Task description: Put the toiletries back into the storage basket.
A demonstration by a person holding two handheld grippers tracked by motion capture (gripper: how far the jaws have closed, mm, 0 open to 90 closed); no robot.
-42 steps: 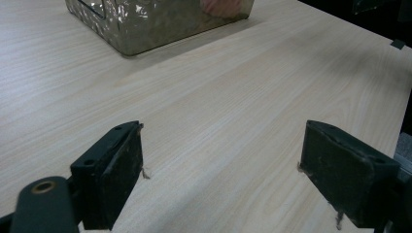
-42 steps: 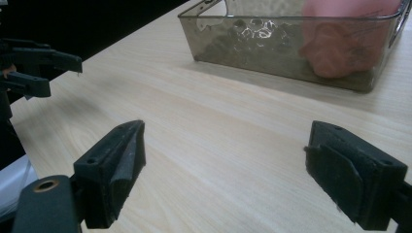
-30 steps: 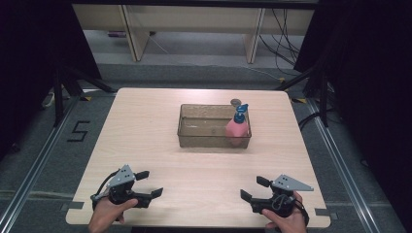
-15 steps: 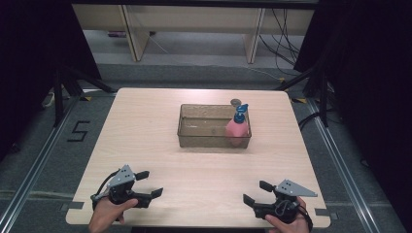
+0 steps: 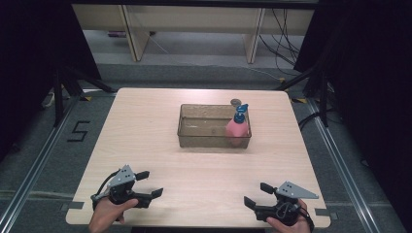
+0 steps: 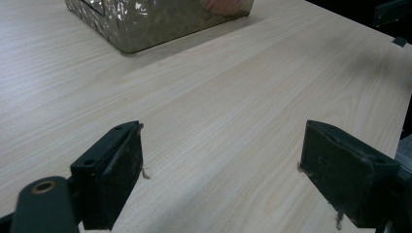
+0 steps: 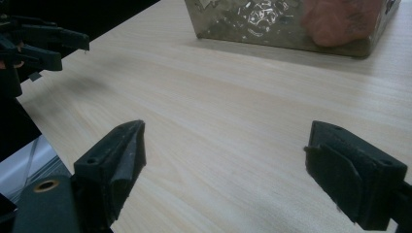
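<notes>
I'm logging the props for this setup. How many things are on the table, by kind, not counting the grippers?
Clear plastic bin: 1
Pink bottle with blue pump top, standing inside the bin at its right end: 1
Small round dark thing behind the bin, too small to identify: 1
Total: 3

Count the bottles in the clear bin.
1. A pink bottle with a blue pump top stands upright at the right end of the clear bin. The rest of the bin looks empty; nothing seems hidden behind its walls.
</notes>
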